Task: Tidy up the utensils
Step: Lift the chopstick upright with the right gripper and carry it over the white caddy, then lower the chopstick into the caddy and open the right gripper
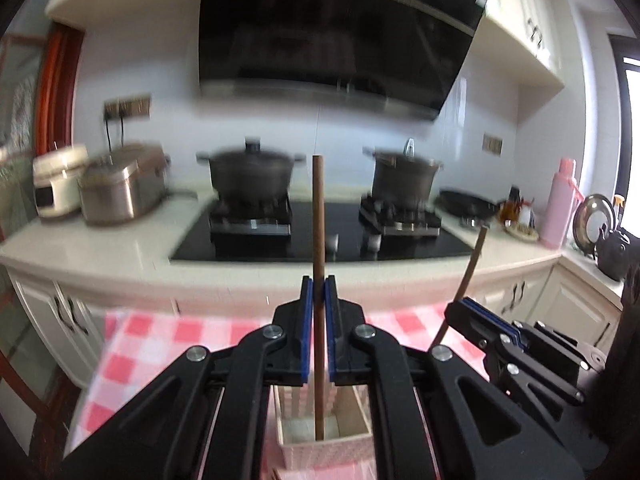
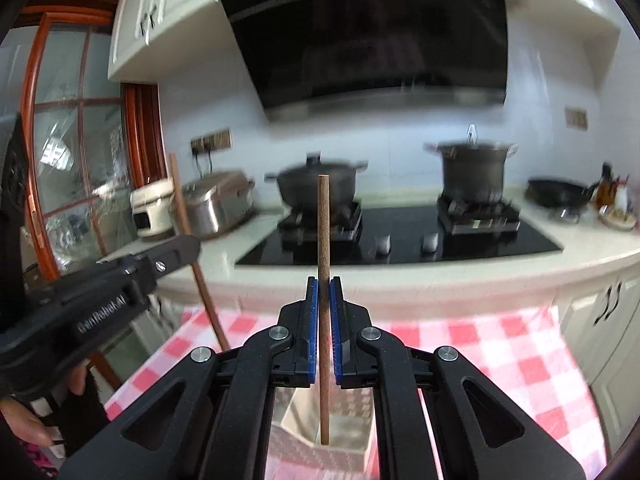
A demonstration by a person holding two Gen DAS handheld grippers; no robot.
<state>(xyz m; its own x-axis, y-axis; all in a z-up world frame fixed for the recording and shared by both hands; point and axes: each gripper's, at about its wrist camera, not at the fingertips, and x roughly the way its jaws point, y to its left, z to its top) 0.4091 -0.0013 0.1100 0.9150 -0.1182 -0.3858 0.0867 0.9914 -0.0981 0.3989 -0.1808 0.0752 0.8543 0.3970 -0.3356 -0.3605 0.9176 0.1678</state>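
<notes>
- The right tongs [image 2: 324, 300] are clamped on an upright brown chopstick [image 2: 323, 240].
- Its lower end hangs over a pale basket [image 2: 352, 408] on the pink checked cloth [image 2: 500, 352].
- At left, the left tongs [image 2: 176, 252] grip a second, tilted chopstick [image 2: 180, 200].

Both chopsticks are a reddish brown: the left chopstick [image 1: 319, 216] and the right chopstick [image 2: 323, 240]. The fingers [image 1: 306, 320] gripping them are black with bright blue pads. Underneath lies a pink-and-white checked cloth [image 2: 500, 344], and the basket [image 1: 320, 446] is pale pink with a woven pattern. The bench [image 1: 100, 248] is cream, the hob [image 2: 400, 248] glossy black, both pots [image 1: 250, 174] dark grey, and the flask [image 1: 560, 204] pink.
</notes>
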